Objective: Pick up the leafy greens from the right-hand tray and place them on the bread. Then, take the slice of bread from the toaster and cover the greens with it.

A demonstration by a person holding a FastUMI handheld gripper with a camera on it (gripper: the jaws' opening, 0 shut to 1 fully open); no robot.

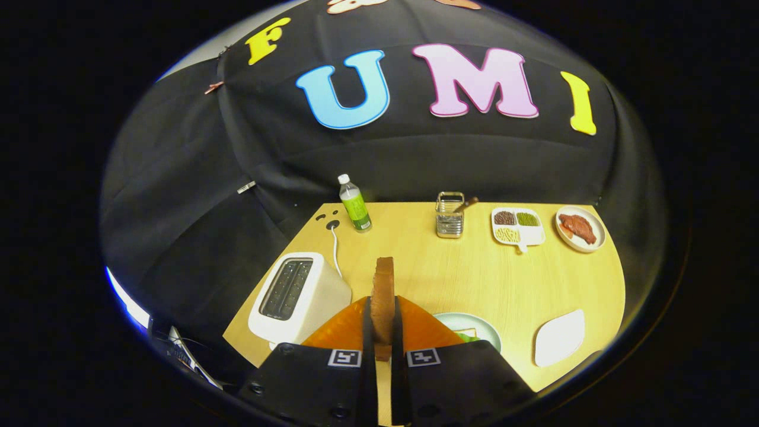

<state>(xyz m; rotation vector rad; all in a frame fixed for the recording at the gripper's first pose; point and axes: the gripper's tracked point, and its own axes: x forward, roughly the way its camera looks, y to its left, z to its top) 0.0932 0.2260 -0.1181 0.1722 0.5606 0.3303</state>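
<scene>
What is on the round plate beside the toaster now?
On the plate, just right of the fingers, a bit of leafy greens shows. The hand-held gripper, shut on the bread slice, covers the rest, so the bottom bread cannot be seen.

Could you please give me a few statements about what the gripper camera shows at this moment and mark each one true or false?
1. The hand-held gripper is shut on a slice of bread held on edge between its fingers. True.
2. The toaster has a slice sticking out of its slots. False: the slots look empty.
3. A green-labelled bottle stands at the far side of the table. True.
4. The white tray to the right of the fingers holds leafy greens. False: it is bare; green shows on the round plate by the fingers.
</scene>
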